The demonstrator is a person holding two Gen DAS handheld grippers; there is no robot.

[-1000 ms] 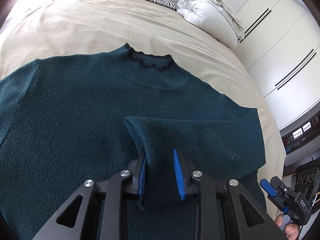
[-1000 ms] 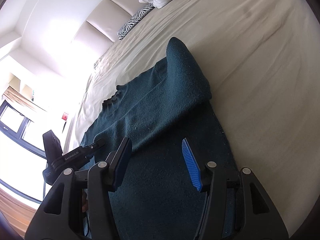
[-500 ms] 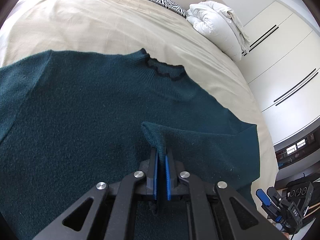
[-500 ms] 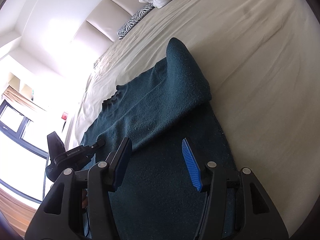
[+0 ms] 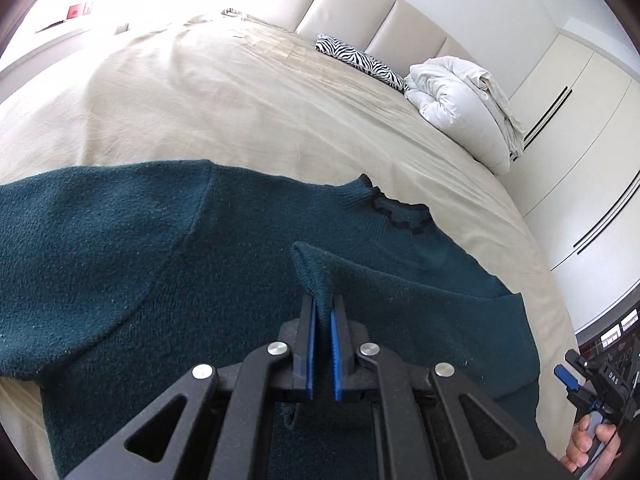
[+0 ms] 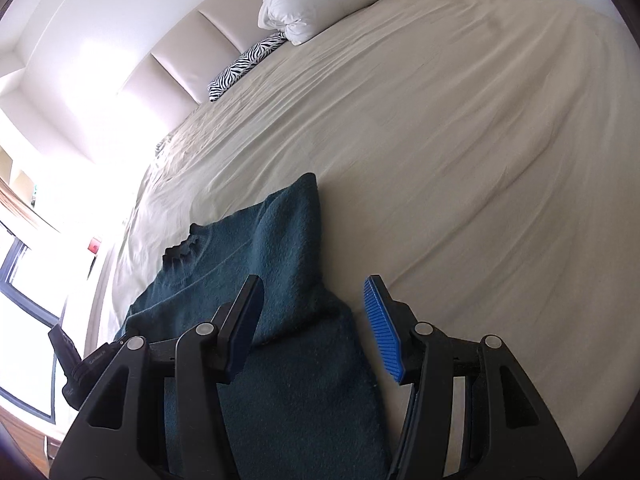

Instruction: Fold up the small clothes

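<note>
A dark teal sweater [image 5: 120, 264] lies spread on the bed, its frilled collar [image 5: 400, 212] pointing toward the headboard. One sleeve is folded in over the body. My left gripper [image 5: 322, 306] is shut on that sleeve's cuff [image 5: 316, 264], which stands up in a pinched ridge between the blue pads. In the right wrist view my right gripper [image 6: 314, 284] hangs open over the sweater's [image 6: 288, 240] side edge, with nothing pressed between its fingers. The right gripper [image 5: 588, 380] also shows at the lower right of the left wrist view, held by a hand [image 5: 588, 448].
The beige bed sheet [image 5: 240, 112] stretches far beyond the sweater. A zebra-print pillow [image 5: 360, 60] and a bundled white duvet [image 5: 460, 92] lie by the padded headboard [image 5: 360, 8]. White wardrobe doors [image 5: 580, 120] stand to the right. A bright window [image 6: 24, 280] is at the left.
My left gripper closed on the sleeve cuff, then carried it leftward across the sweater's body. My right gripper stayed open and shifted toward the sweater's side edge.
</note>
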